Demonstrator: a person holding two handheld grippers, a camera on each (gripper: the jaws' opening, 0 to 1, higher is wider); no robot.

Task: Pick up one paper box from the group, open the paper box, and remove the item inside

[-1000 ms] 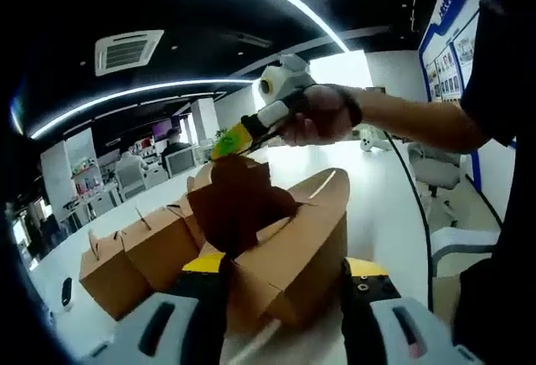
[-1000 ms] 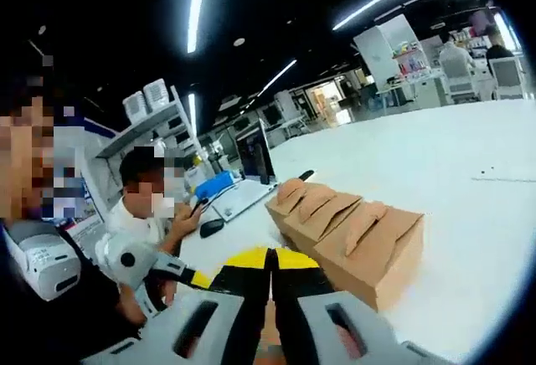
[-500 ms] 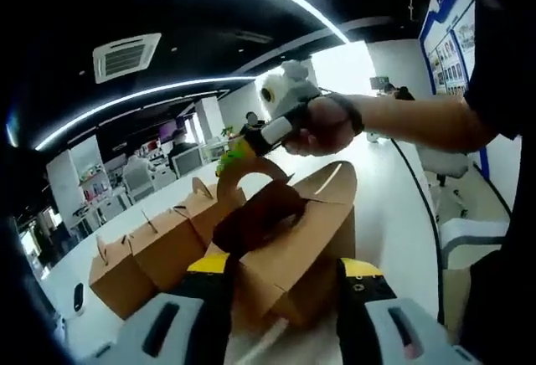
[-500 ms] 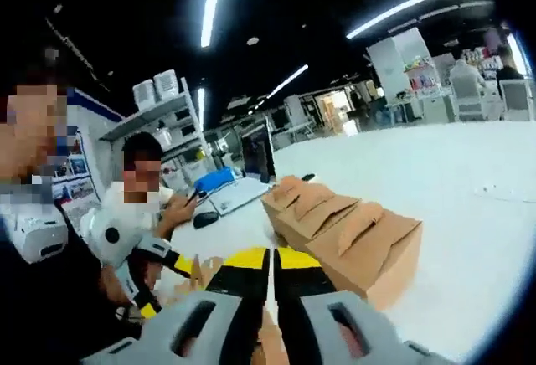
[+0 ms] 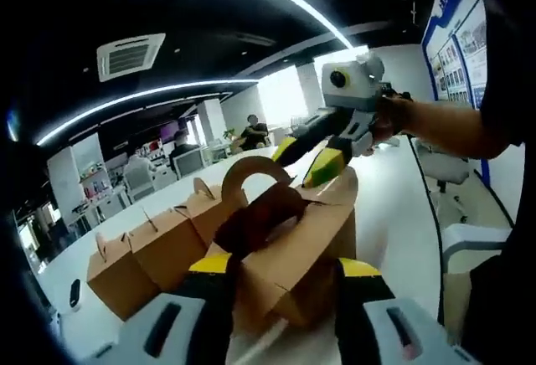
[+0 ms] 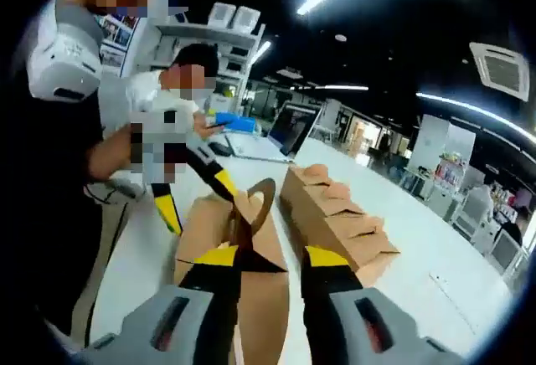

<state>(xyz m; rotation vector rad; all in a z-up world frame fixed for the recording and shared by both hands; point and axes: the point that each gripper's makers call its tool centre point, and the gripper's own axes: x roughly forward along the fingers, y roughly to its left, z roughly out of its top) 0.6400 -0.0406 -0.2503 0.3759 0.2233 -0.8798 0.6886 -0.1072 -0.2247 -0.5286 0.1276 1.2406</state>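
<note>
Stretching away under long ceiling lights, a white table (image 5: 394, 214) fills an open office with desks and seated people behind. A row of brown boxes (image 5: 146, 244) with arched handles stands on it, just beside the held box (image 5: 293, 248), which is smooth cardboard with its top flaps spread and a looped handle up. The left gripper (image 5: 280, 277) clamps that box between its yellow-tipped jaws. The right gripper (image 5: 314, 154) hovers above the handle with jaws apart; in the right gripper view the handle (image 6: 260, 202) rises between them.
</note>
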